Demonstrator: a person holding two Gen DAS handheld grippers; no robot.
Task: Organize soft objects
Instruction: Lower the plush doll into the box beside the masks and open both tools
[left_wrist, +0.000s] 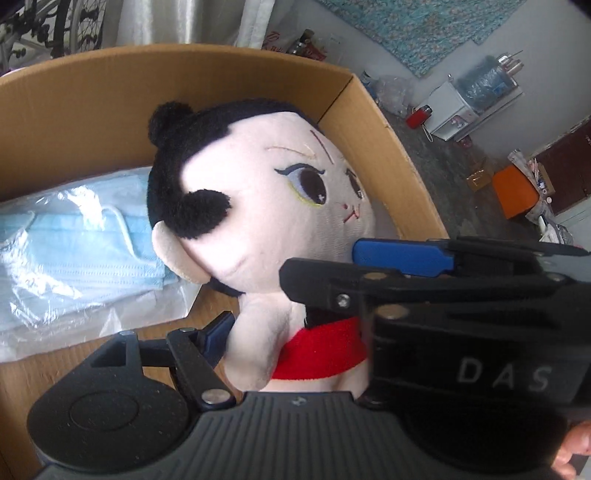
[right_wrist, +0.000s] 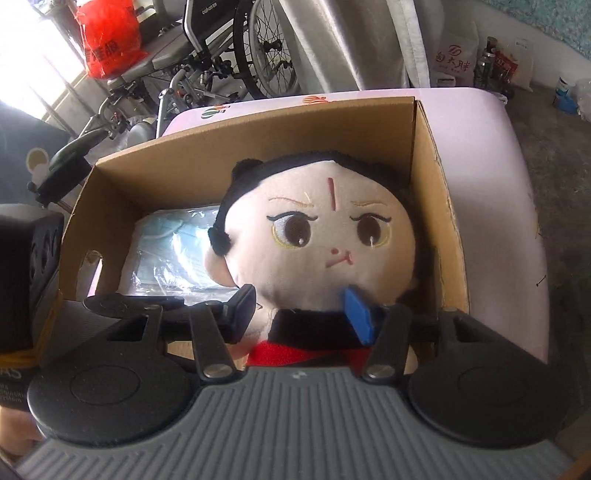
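Sitting upright in the cardboard box (right_wrist: 258, 122), the plush doll (right_wrist: 325, 236) shows only head and red collar; its body is hidden behind both tongs. Black hair, brown embroidered eyes, red forehead mark. Right tongs (right_wrist: 301, 312) clasp its neck; left tongs (left_wrist: 310, 291) bracket it widely, contact unclear. Bagged blue masks (left_wrist: 74, 236) lie beside it.

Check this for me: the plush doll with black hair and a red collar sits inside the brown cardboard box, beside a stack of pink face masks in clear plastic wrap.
One detail is wrong. The plush doll with black hair and a red collar does sit inside the brown cardboard box, but the wrapped face masks beside it are light blue, not pink. The left wrist view shows this most clearly.
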